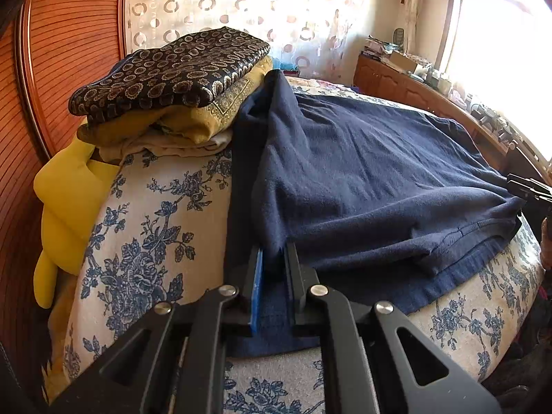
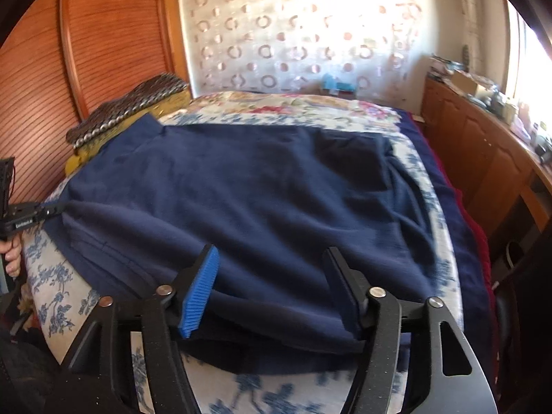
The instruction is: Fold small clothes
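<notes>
Navy garment spread on the bed, one edge pinched by the left gripper.

The navy garment (image 1: 362,172) lies flat on the bed (image 1: 155,214) with the blue flower cover, and its near part is folded over. The left gripper (image 1: 274,258) is clenched on the garment's left edge, with cloth between its fingers. The right gripper (image 2: 272,276) has its fingers spread apart over the near edge and grasps nothing. A stack of folded cloths (image 1: 172,79) sits by the wooden headboard (image 1: 69,51).

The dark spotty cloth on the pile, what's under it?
Under the spotty cloth lies a folded mustard-yellow cloth, then a cream one, all on the flowery bedspread. Anything deeper in the pile is hidden.
</notes>
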